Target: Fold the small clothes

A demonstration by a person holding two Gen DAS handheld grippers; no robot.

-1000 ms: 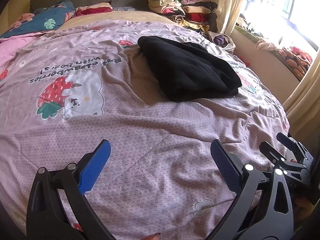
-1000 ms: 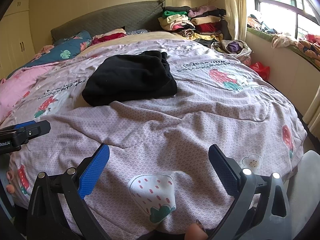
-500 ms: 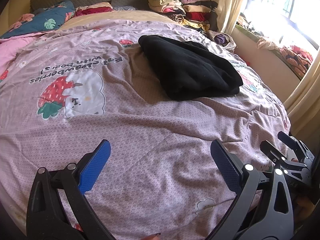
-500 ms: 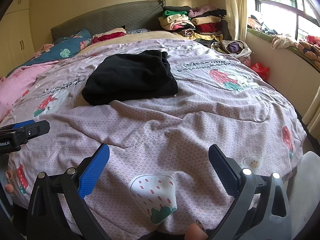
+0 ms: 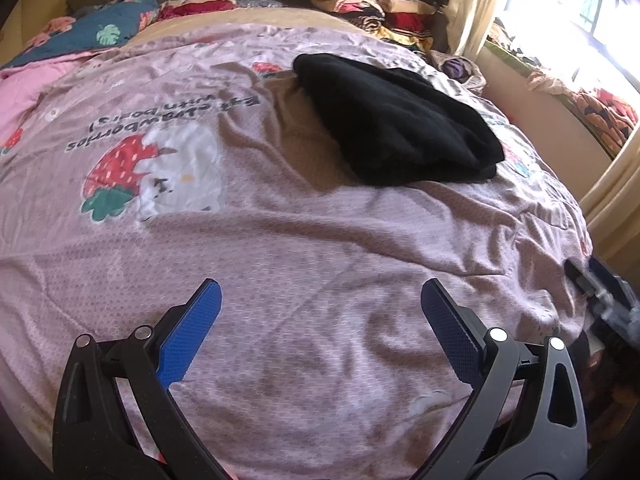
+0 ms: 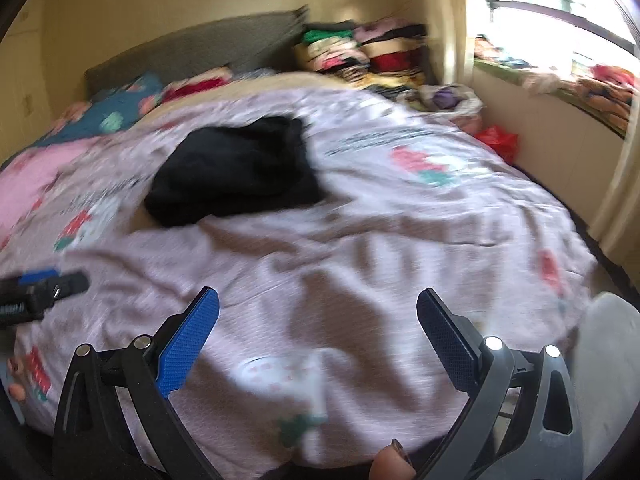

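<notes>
A folded black garment (image 5: 396, 124) lies on the pink strawberry-print bedspread (image 5: 280, 264), toward the far side of the bed; it also shows in the right wrist view (image 6: 236, 168). My left gripper (image 5: 320, 312) is open and empty, low over the near part of the bed, well short of the garment. My right gripper (image 6: 318, 316) is open and empty near the bed's front edge; its view is blurred. The right gripper shows blurred at the left view's right edge (image 5: 604, 300), and the left gripper at the right view's left edge (image 6: 40, 292).
A pile of folded clothes (image 5: 372, 4) is stacked at the head of the bed by the curtain (image 5: 472, 4). Pillows and a pink blanket (image 5: 24, 88) lie at the far left. A window ledge with clothes (image 5: 580, 92) runs along the right. A red bag (image 6: 496, 140) sits on the floor.
The right gripper has started moving, so its view is now blurred and shifted. The left gripper has barely moved. The black garment has stayed in place.
</notes>
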